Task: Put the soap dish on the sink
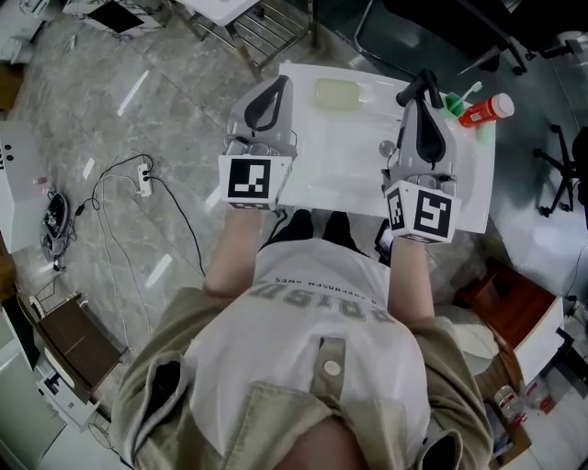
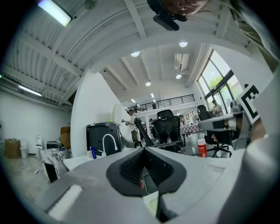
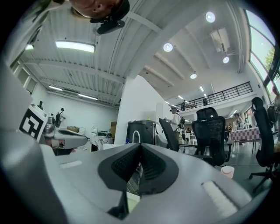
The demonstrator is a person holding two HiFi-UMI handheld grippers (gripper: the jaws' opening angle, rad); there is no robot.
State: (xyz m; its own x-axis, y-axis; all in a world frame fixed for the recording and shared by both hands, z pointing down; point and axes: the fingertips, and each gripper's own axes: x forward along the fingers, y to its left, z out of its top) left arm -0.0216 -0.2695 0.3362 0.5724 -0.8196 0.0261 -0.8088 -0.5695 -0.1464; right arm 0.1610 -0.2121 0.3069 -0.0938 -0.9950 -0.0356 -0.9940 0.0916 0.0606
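Observation:
In the head view a pale yellow-green soap dish [image 1: 336,94] rests on the far rim of the white sink [image 1: 344,179]. My left gripper [image 1: 277,85] is held level over the sink's left side, just left of the dish, jaws shut and empty. My right gripper [image 1: 424,81] hovers over the sink's right side, also shut with nothing in it. The left gripper view shows the ribbed pads [image 2: 131,168] pressed together, and the right gripper view shows its pads [image 3: 151,168] closed too. The dish shows in neither gripper view.
A red bottle [image 1: 487,110] and a green cup [image 1: 457,103] with a toothbrush stand at the sink's far right corner. The drain [image 1: 387,147] lies mid-basin. A metal rack [image 1: 262,27] stands behind the sink; cables and a power strip [image 1: 143,180] lie on the floor at left.

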